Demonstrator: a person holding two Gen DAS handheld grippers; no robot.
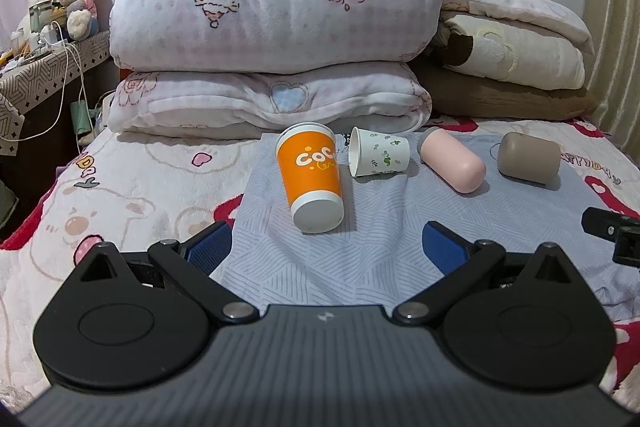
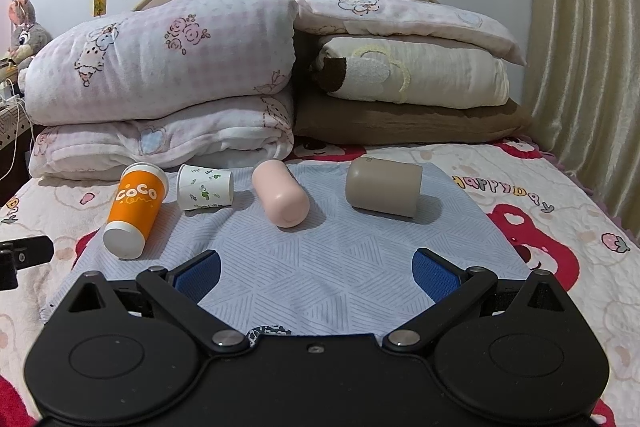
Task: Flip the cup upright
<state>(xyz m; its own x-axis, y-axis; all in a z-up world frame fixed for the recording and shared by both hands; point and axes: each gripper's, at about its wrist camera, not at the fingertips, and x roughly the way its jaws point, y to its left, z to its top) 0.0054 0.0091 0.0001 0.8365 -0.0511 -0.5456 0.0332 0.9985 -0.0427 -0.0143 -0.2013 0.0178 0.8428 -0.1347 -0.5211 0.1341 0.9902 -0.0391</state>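
Hovering low over the pale blue cloth [image 1: 320,267] on the bed, the left claw [image 1: 326,251] and right claw [image 2: 318,273] both gape wide, holding nothing. Beyond them four cups lie tipped over in a row: orange cup [image 1: 311,175], small white paper cup [image 1: 378,151], pink cup [image 1: 452,161], taupe cup [image 1: 528,157]. Folded quilts [image 1: 272,39] are stacked behind.

Two handheld grippers hover low and level, side by side. The left gripper [image 1: 326,249] has its blue-padded fingers [image 1: 210,245] spread wide with nothing between them. The right gripper [image 2: 316,273] matches it, jaws apart and empty, its pads [image 2: 434,275] facing inward.
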